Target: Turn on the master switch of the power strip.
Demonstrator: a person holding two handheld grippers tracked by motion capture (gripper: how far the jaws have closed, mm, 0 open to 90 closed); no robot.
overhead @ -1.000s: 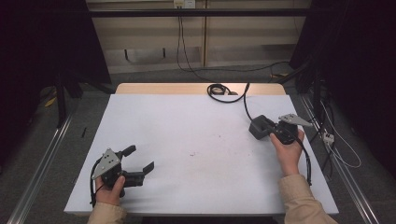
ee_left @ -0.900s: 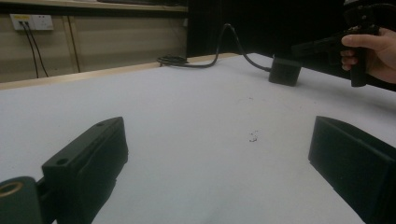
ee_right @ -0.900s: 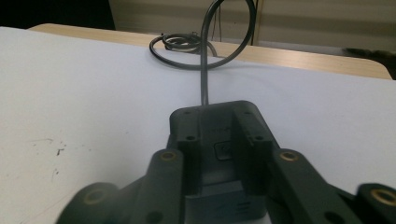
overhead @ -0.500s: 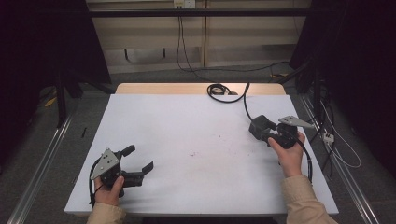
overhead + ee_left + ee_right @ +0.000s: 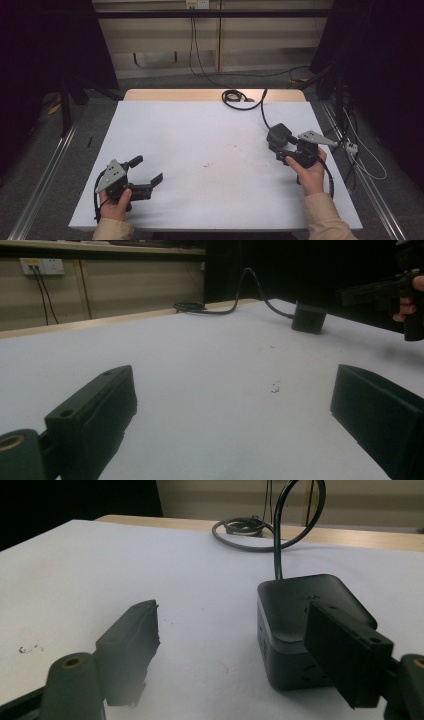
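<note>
Black power cube (image 5: 279,136) sits on the white worktop (image 5: 200,145) toward its right side, its cable (image 5: 262,107) running back to a coil at the far edge. I have the right claw (image 5: 286,150) just beside it, far nearer than the left. In the right gripper view the cube (image 5: 300,620) lies ahead and toward the right jaw, which overlaps its near corner; whether they touch I cannot tell. That claw stands wide and holds nothing. My left claw (image 5: 145,172) is wide too, empty, well apart.
</note>
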